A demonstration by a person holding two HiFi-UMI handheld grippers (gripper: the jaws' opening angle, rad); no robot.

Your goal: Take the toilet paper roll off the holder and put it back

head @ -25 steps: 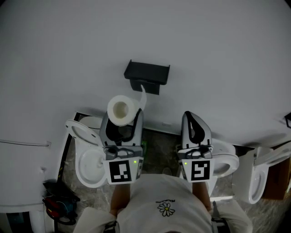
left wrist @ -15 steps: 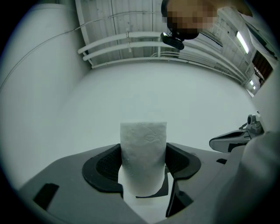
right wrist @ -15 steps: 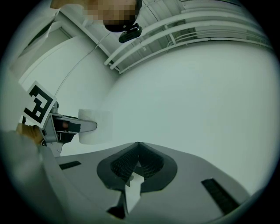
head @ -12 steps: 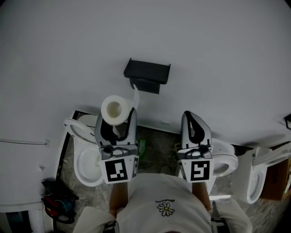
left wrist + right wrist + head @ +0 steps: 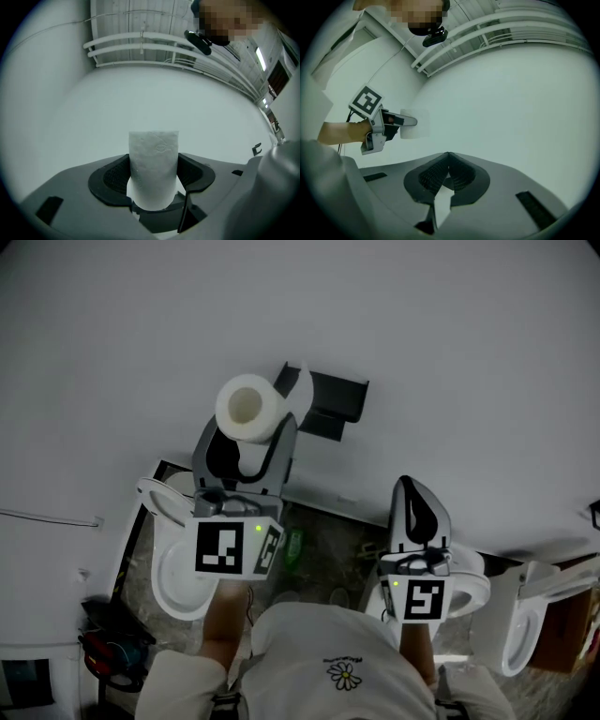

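The left hand-held gripper (image 5: 247, 439) grips the toilet paper roll (image 5: 249, 409) across its sides. In the left gripper view the roll stands between the ribbed pads, which press on it from both sides, so the jaws are fairly wide around it. The roll is held up in front of the white wall (image 5: 450, 352), its hollow core end facing the head camera. It sits at the left end of the black holder (image 5: 336, 401), which is fixed to the wall. From above, the roll covers the holder's left corner; whether the two touch cannot be told. A loose tail of paper (image 5: 299, 386) sticks out on the far right of the roll, across the same end of the holder.

The right hand-held gripper (image 5: 415, 488) is to the right and nearer, well apart from the holder. Its jaws are closed together with nothing between them. In its own view the left hand-held gripper and the pale roll show at the left against the wall.

Below, on the mottled floor (image 5: 328, 554), stand three white toilets. One (image 5: 169, 568) is under the left hand-held gripper with its seat raised, one (image 5: 469, 579) is under the right hand-held gripper, and one (image 5: 520, 624) is at the far right. A small green object (image 5: 296, 542) lies on the floor between the first two. A dark red-and-black bundle (image 5: 112, 662) sits at the near left. White pipes (image 5: 140, 42) run overhead. The person's white shirt (image 5: 319, 643) fills the near edge.
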